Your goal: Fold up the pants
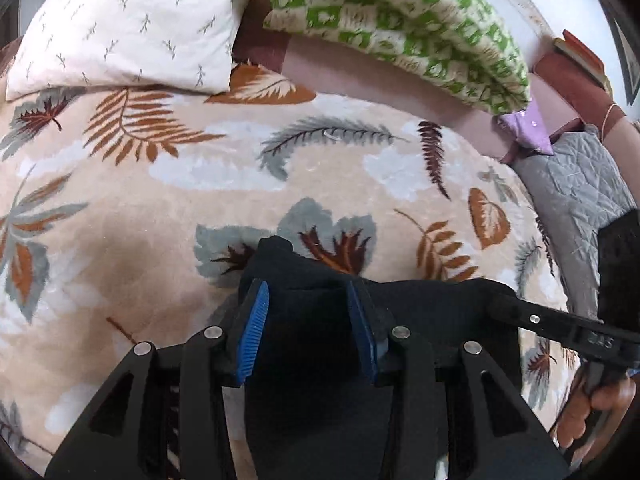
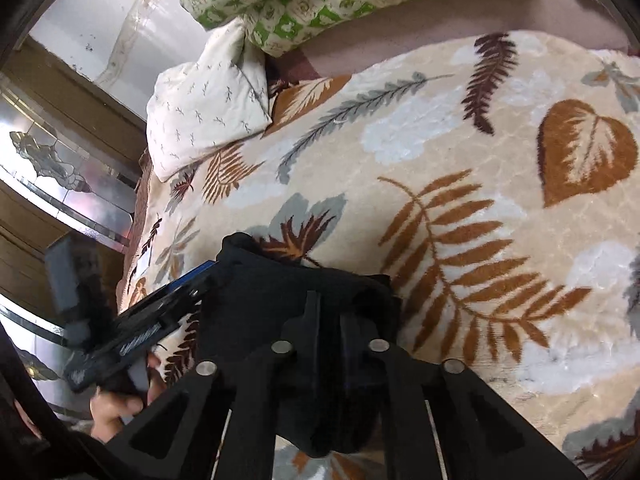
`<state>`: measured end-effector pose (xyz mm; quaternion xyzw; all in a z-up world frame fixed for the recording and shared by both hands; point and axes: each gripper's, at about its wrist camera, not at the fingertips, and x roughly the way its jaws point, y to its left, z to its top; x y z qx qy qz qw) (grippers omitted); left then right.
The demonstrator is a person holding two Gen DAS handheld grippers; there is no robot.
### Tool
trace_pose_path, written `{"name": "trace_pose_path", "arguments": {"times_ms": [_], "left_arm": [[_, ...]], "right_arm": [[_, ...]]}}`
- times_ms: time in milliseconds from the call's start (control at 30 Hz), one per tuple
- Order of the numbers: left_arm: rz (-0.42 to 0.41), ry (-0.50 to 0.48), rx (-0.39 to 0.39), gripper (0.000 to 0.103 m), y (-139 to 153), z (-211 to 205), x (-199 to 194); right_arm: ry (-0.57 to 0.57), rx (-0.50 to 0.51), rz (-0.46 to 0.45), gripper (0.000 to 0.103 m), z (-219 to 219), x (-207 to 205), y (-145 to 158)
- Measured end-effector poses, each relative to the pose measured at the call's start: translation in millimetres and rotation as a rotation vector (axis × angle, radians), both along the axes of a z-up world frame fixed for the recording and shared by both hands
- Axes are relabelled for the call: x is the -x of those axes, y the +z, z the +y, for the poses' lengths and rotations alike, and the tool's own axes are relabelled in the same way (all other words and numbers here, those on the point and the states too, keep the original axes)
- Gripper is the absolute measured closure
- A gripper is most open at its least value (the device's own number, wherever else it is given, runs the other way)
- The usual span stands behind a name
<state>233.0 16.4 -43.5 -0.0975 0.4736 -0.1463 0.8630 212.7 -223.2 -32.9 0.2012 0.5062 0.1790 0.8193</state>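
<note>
Black pants [image 1: 420, 300] lie bunched on a beige leaf-patterned blanket [image 1: 160, 208]. In the left wrist view my left gripper [image 1: 308, 292] holds a thick fold of them between its blue pads [image 1: 254, 332], which stand part way apart with the cloth filling the gap. My right gripper [image 1: 500, 304] comes in from the right and bites the same edge of the pants. In the right wrist view the right gripper [image 2: 328, 308] has its fingers close together on the black cloth [image 2: 256, 280]. The left gripper [image 2: 200, 276] grips the cloth's left end there. The pads of the right gripper are hidden by fabric.
A white pillow [image 1: 120, 28] and a green checked quilt [image 1: 400, 20] lie at the head of the bed. A grey quilted cover [image 1: 572, 184] and books [image 1: 580, 52] are at the right. A wooden cabinet with glass panels [image 2: 60, 160] stands beside the bed. A hand [image 1: 600, 408] holds the right gripper.
</note>
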Motion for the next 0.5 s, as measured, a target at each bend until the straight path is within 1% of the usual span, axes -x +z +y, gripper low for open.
{"name": "trace_pose_path", "arguments": {"times_ms": [33,167,233,267,300,333,367,400,500], "left_arm": [[0.007,0.005,-0.006,0.065,-3.7,-0.3,-2.2],[0.004,0.013,-0.022,0.065,-12.3,-1.1,-4.0],[-0.007,0.013,-0.007,0.065,-12.0,2.0,-1.6],[-0.009,0.012,0.006,0.065,-10.4,3.9,-1.4],[-0.013,0.012,0.035,0.065,-6.0,8.3,1.3],[-0.019,0.014,0.055,0.065,-1.7,11.6,2.9],[-0.032,0.018,0.07,0.065,4.0,15.1,6.7],[-0.055,0.022,0.077,0.065,10.8,18.9,13.3],[-0.12,0.0,0.048,0.065,28.2,25.0,38.6]], "right_arm": [[-0.014,-0.016,0.007,0.097,-4.4,1.2,-4.8],[-0.025,-0.027,0.039,0.098,-5.9,-2.0,-28.9],[-0.031,-0.036,0.037,0.097,-6.5,-2.4,-32.4],[-0.031,-0.038,0.035,0.097,-6.5,-2.0,-30.8],[-0.028,-0.037,0.032,0.095,-6.3,-1.6,-28.4],[-0.029,-0.037,0.027,0.091,-7.3,-0.1,-23.1],[-0.033,-0.04,0.02,0.084,-9.2,1.7,-18.6],[-0.038,-0.045,0.007,0.081,-11.8,5.4,-11.8],[-0.024,-0.018,-0.024,0.078,-14.4,21.4,6.6]]}}
